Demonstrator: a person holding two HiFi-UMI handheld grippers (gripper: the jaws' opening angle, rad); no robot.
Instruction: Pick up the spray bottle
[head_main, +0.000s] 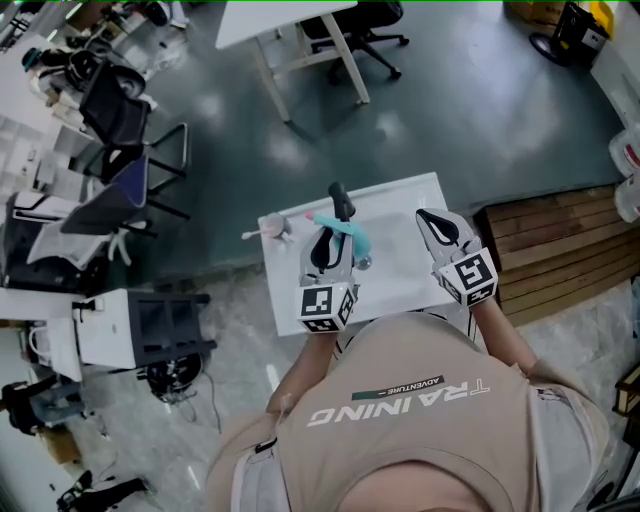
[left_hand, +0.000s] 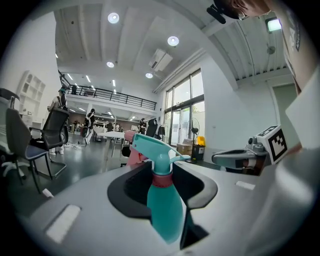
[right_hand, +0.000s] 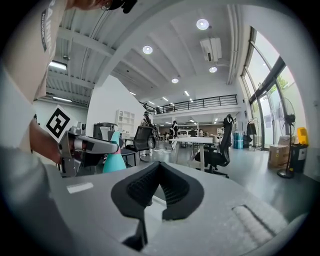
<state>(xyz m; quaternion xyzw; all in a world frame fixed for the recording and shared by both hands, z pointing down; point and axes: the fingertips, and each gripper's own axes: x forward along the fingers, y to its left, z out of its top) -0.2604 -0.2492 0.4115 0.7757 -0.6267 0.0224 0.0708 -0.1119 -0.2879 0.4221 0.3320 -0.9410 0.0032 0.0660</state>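
Note:
A teal spray bottle (left_hand: 163, 207) with a pink collar and teal trigger head stands upright between the jaws of my left gripper (left_hand: 162, 170), which is shut on its shoulder. In the head view the spray bottle (head_main: 351, 236) and left gripper (head_main: 340, 212) are over the middle of a small white table (head_main: 400, 275). My right gripper (head_main: 429, 220) hovers over the table's right side with its jaw tips together and nothing between them; its own view shows the right gripper (right_hand: 160, 167) the same way. That view also catches the bottle (right_hand: 115, 161) at left.
A pink object (head_main: 274, 229) lies near the table's far left corner. A wooden pallet (head_main: 555, 250) sits right of the table. Office chairs (head_main: 130, 125) and a grey cabinet (head_main: 135, 330) stand at left, and another white table (head_main: 290, 30) stands farther off.

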